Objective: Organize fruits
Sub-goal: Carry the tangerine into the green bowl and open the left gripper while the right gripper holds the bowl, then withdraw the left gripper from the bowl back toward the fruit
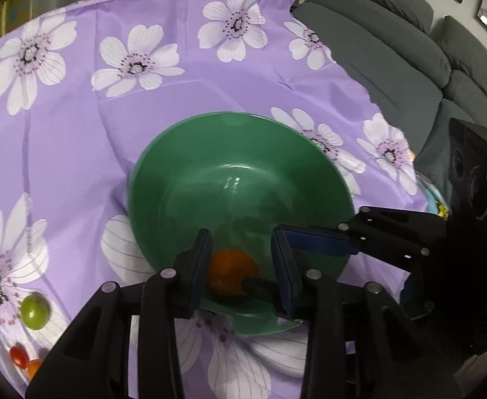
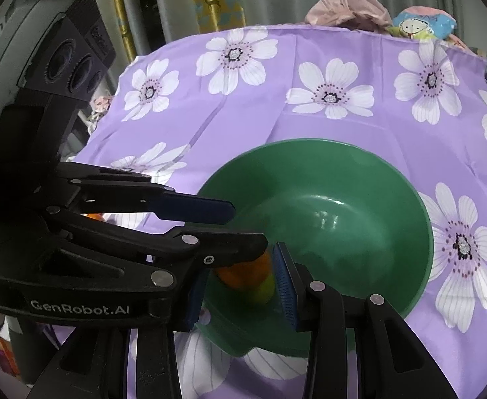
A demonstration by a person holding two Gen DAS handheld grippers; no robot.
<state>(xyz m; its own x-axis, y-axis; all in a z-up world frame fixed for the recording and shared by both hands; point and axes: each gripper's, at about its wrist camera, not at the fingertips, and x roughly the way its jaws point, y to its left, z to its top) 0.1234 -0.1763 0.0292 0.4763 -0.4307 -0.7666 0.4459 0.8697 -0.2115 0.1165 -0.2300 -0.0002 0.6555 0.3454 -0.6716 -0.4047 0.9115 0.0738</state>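
Orange fruit (image 1: 231, 274), round with no long axis I can read, sits between my left gripper (image 1: 240, 266) fingers over the near inner wall of the green bowl (image 1: 243, 153); whether they clamp it I cannot tell; my right gripper (image 2: 240, 282) seems closed on a yellow-green fruit (image 2: 265, 291), touching the orange; bowl's far half lies open; purple flowered cloth (image 1: 77, 126) all round, grey sofa (image 1: 393, 50) beyond

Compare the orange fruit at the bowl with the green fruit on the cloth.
Colour: the orange fruit is orange, the green fruit green.
Place: the orange fruit is inside the bowl's outline; the green fruit lies outside it, on the cloth.
Handling: the orange fruit sits between the left gripper's fingers; nothing touches the green fruit.
Both are small and round.
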